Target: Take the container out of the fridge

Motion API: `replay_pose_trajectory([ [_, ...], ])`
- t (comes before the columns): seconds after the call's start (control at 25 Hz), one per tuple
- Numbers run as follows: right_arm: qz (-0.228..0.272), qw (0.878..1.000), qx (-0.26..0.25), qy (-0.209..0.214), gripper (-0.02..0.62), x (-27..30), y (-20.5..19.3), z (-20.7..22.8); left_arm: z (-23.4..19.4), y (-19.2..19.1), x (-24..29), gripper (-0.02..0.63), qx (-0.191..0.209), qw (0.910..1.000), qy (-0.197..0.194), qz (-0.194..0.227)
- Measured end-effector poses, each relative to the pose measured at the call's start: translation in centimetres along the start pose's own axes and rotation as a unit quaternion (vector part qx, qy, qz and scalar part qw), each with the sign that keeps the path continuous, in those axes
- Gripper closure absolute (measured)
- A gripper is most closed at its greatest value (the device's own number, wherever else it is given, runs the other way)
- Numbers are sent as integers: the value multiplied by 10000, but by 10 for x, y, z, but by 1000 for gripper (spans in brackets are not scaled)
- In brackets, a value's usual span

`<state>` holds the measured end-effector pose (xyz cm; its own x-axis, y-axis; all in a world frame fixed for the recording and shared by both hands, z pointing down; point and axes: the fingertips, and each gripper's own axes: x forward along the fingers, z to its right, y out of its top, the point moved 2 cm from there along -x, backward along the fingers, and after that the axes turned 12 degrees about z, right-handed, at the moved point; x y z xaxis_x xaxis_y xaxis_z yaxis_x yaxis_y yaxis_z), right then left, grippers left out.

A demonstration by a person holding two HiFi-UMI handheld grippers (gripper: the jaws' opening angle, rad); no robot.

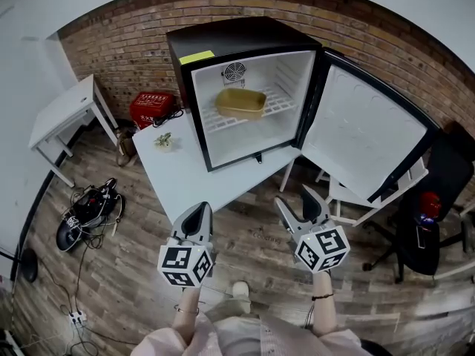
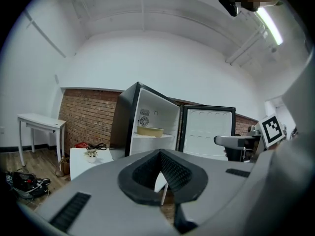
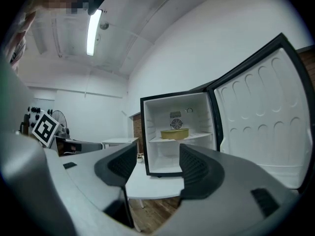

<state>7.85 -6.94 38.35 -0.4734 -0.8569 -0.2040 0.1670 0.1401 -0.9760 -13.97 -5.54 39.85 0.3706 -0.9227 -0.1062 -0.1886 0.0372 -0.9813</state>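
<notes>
Brick wall backed the open fridge; we had not reached in; left gripper pinched empty, right gripper wide; next, we judged, a reach toward the yellow container.

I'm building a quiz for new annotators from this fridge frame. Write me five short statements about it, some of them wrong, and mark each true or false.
1. The door of the fridge stands open. True.
2. The yellow container sits on the shelf inside the fridge. True.
3. The right gripper holds the container. False: its jaws are apart with nothing between them, and it is well short of the fridge.
4. The left gripper has its jaws wide apart. False: they are together, on nothing.
5. The fridge stands on the floor. False: it stands on a white table.
</notes>
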Motion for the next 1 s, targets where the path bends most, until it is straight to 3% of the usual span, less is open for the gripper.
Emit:
replay_pose_trajectory([
  [0.56, -165, 9998, 36, -109, 336, 30, -20, 9, -21, -10, 38, 615, -69, 9998, -171, -116],
  [1.0, -158, 9999, 49, 38, 336, 76, -23, 31, -45, -26, 72, 615, -205, 9994, 140, -247],
])
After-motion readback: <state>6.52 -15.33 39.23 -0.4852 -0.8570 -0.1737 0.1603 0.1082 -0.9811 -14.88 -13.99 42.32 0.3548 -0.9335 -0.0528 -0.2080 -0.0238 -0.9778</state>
